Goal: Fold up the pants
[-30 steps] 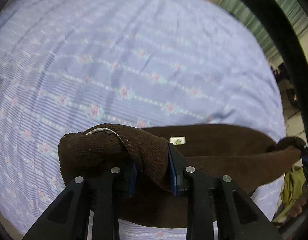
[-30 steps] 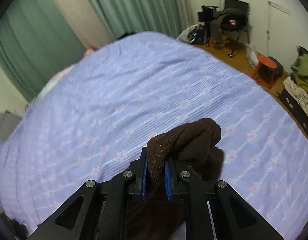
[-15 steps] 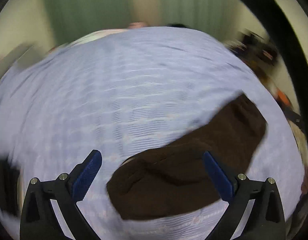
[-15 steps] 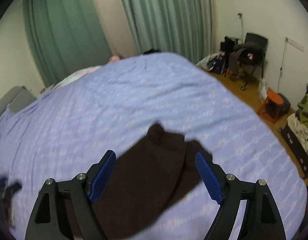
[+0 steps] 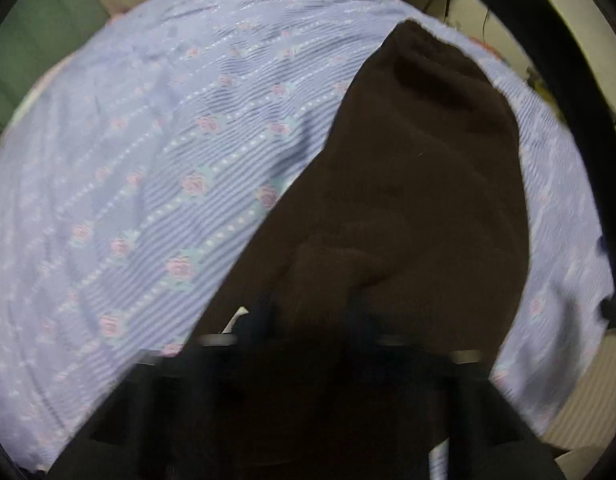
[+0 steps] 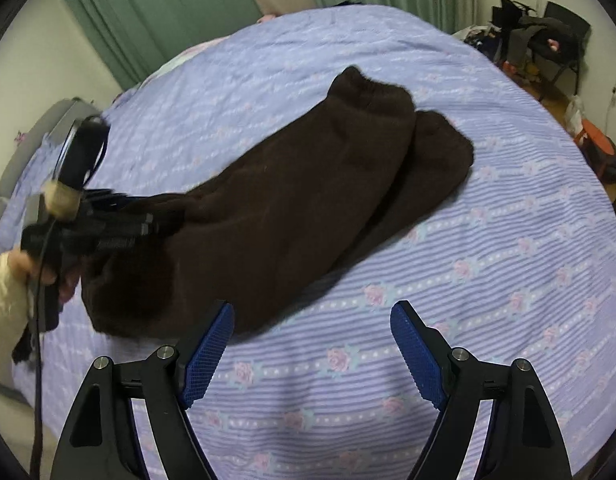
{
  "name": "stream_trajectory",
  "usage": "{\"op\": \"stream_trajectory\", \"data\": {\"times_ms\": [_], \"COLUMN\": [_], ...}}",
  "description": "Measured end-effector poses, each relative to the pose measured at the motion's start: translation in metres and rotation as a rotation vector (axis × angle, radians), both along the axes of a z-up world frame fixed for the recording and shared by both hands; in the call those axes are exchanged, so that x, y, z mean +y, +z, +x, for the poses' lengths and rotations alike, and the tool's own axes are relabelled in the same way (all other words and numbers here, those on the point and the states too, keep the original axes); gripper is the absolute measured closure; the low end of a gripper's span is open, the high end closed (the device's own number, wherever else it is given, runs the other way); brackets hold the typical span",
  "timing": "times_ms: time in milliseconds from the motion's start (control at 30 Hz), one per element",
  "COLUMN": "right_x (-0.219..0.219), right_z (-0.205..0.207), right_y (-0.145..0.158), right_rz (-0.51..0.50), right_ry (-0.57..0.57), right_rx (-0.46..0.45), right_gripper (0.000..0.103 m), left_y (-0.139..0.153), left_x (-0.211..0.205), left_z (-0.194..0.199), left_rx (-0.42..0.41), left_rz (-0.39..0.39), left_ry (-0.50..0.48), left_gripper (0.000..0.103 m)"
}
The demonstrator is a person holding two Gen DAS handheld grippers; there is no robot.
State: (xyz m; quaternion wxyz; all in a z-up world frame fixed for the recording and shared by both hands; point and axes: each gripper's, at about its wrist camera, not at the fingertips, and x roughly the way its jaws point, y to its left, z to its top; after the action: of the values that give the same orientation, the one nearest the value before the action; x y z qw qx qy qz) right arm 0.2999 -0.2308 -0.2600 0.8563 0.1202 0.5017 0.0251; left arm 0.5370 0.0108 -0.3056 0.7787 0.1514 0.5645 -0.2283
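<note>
Jaws spread on the right gripper, left gripper unreadable in dark cloth, the pants could bunch near the bed edge.

Left tongs fingertips buried in pants, dark and blurred; grip unreadable.
</note>
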Motion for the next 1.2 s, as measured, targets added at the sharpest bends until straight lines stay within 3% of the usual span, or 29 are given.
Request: {"op": "stream_trajectory", "data": {"times_ms": [100,200,333,433,600,733,900,967,1133,1200], "right_x": [0.005,0.007,0.021,0.039,0.06,0.055,0.068,0.073,0.085,0.089], "right_z": [-0.001,0.008,0.027,0.047,0.06,0.072,0.098,0.1,0.106,0.119], "right_y": [-0.004,-0.002,-0.006,-0.013,-0.01,0.0,-0.025,-0.03,0.006,-0.005], "right_rz": [0.022,0.032,0.053,0.093,0.07,0.107,0.235,0.233,0.153,0.158], "right_ry": [0.029,0.063,0.154,0.292,0.433,0.449,0.597,0.622,0.669,0.672], "right_rx": [-0.007,-0.029,-0.068,-0.066,-0.092,-0.13,0.02,0.047,-0.155,-0.106], "right_gripper": [0.023,0.024,0.033,0.041,0.042,0.042,0.042,0.042,0.042,0.042], "left_y": [0.031,0.04,0.012,-0.008,-0.026,-0.025,-0.025,-0.024,-0.033,-0.035], "left_x": [0.003,0.011,0.007,0.003,-0.005,-0.002,0.009,0.016,0.015,0.016], "left_z": [0.001,0.02,0.041,0.047,0.05,0.048,0.049,0.05,0.057,0.059], "left_rx": [-0.139,-0.181,-0.133,-0.123,-0.111,-0.107,-0.104,-0.105,-0.123,-0.11], "left_rz": [-0.025,-0.036,0.018,0.042,0.038,0.001,-0.013,-0.019,0.016,0.005], "left_ry": [0.026,0.072,0.089,0.111,0.159,0.184,0.219,0.238,0.229,0.242], "left_gripper": [0.081,0.081,0.081,0.08,0.079,0.079,0.076,0.075,0.075,0.074]}}
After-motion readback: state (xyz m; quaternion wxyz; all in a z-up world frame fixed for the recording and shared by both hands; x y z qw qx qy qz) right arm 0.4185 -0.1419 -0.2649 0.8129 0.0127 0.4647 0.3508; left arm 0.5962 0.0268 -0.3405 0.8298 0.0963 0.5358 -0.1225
